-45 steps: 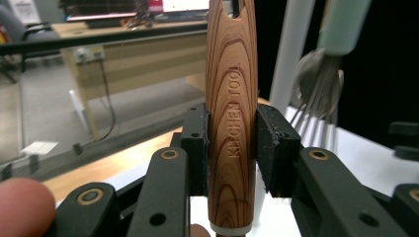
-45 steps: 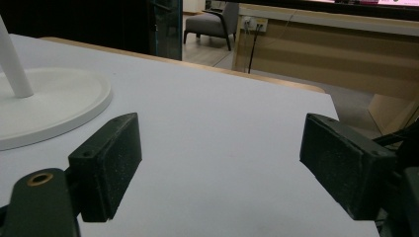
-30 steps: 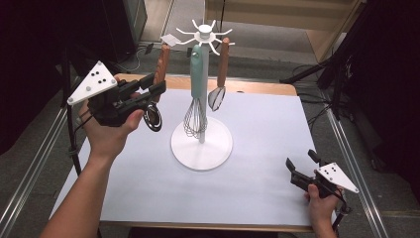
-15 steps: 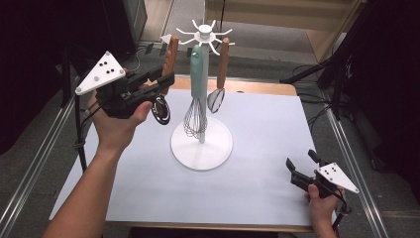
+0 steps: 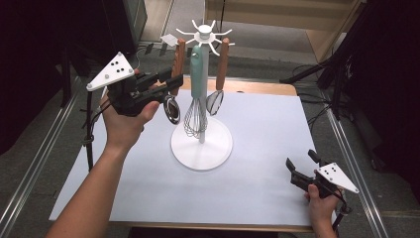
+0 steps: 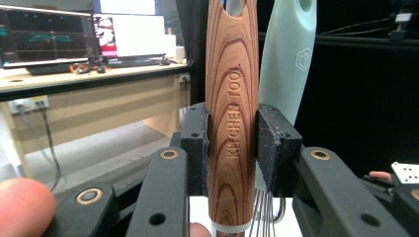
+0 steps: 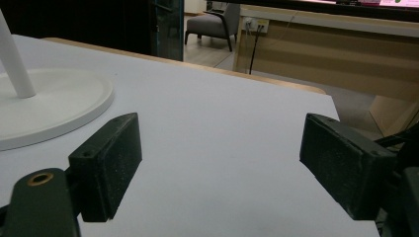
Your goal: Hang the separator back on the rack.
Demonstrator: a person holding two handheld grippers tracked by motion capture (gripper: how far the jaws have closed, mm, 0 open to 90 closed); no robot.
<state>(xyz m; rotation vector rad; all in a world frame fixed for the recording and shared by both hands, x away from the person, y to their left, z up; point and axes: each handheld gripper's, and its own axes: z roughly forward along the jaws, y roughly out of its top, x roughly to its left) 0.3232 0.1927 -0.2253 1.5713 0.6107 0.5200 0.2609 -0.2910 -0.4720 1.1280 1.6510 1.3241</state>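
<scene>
1. The left hand-held gripper (image 5: pixel 171 84) is clamped on the wooden handle (image 6: pixel 231 118) of a spoon (image 5: pixel 172 106) that hangs from the white rack (image 5: pixel 201 144).
2. A whisk (image 5: pixel 195 116) hangs just beside it.
3. The right hand-held gripper (image 5: pixel 299 168) rests low over the bench (image 5: pixel 262 148), jaws apart and empty.

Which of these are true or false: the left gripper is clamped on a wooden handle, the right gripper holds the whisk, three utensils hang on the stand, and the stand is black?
1. The left gripper is clamped on a wooden handle. True.
2. The right gripper holds the whisk. False: its jaws stand open over the white table, holding nothing.
3. Three utensils hang on the stand. True.
4. The stand is black. False: it is white.
</scene>
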